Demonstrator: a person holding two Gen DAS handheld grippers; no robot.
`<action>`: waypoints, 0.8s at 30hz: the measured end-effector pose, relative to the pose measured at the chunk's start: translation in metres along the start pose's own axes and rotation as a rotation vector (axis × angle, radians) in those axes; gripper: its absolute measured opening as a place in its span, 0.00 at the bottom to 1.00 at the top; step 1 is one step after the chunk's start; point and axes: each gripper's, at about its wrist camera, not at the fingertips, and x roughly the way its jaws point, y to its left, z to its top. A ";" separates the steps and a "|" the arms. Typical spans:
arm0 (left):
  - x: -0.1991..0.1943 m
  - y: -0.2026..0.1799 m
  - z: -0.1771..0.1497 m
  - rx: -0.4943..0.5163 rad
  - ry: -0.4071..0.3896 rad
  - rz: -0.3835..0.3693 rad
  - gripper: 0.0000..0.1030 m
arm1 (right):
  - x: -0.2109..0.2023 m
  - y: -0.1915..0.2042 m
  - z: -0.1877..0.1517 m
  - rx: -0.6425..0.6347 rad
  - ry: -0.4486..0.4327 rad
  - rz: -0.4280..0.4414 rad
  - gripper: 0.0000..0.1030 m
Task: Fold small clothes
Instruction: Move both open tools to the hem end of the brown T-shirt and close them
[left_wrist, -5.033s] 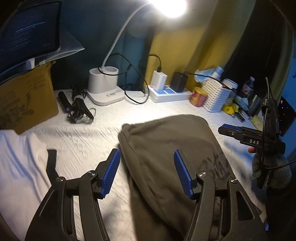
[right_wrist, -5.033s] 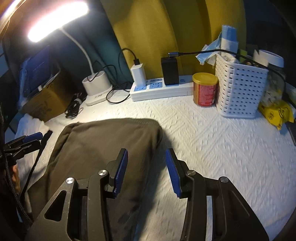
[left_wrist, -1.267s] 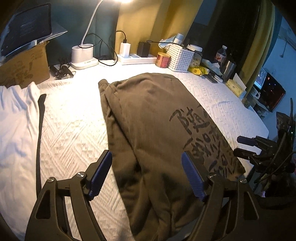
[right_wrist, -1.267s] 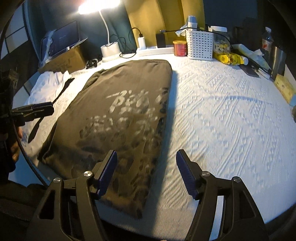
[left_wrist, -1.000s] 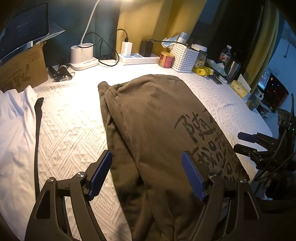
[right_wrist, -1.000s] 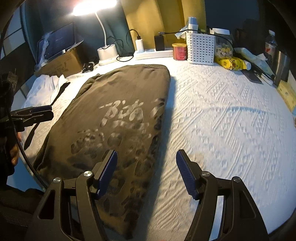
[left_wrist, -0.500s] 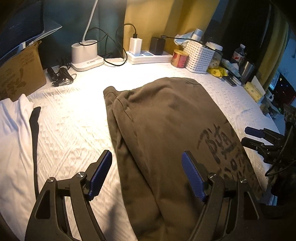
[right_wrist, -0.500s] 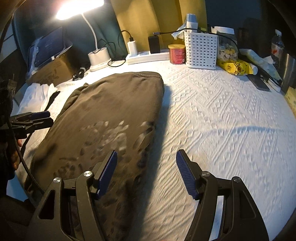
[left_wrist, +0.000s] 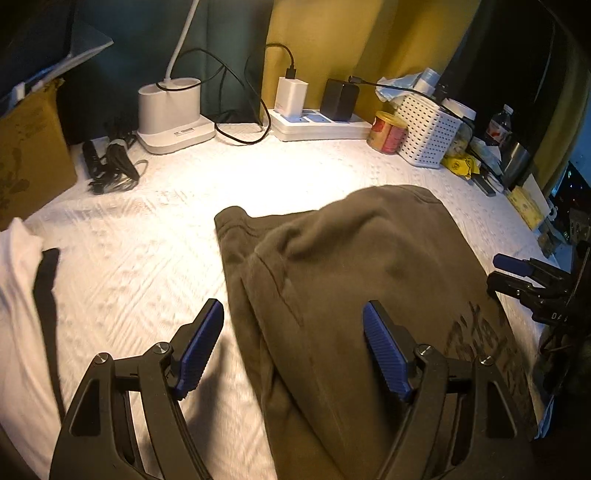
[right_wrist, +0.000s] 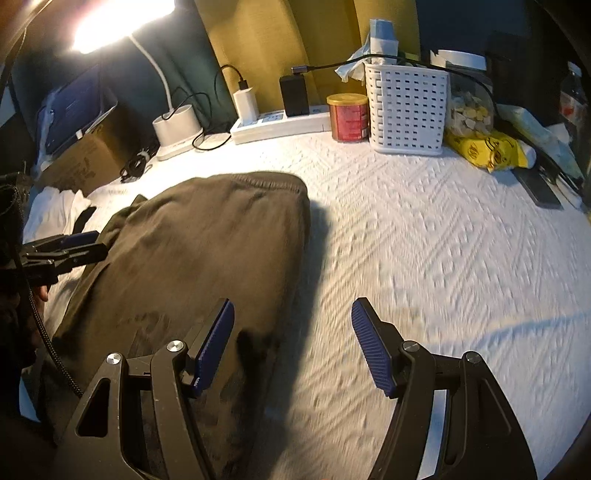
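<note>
White textured cloth covers the tabletop (right_wrist: 424, 236), lit warmly from the far left. Nearest, the left hand-held gripper (left_wrist: 293, 347) hangs with its blue pads spread wide, nothing between them, above the left edge of an olive-brown sweatshirt (left_wrist: 343, 266). The right hand-held gripper (right_wrist: 291, 343) is likewise spread and empty, straddling the sweatshirt's right edge. The sweatshirt lies flat in the middle of the cloth, dark printed lettering near its close end. A white garment (left_wrist: 18, 295) lies to its left. Farther back stand a lamp base (left_wrist: 170, 110), a power strip (left_wrist: 317, 125), a red can (right_wrist: 349, 116) and a white basket (right_wrist: 406, 110).
</note>
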 end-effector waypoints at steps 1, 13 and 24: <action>0.004 0.002 0.001 -0.006 0.005 -0.008 0.75 | 0.003 0.000 0.004 -0.002 -0.002 0.001 0.67; 0.031 0.006 0.018 0.026 0.004 -0.038 0.84 | 0.038 -0.004 0.038 0.005 -0.011 0.031 0.67; 0.040 -0.010 0.019 0.054 -0.006 -0.080 0.85 | 0.063 0.011 0.047 -0.024 0.020 0.131 0.70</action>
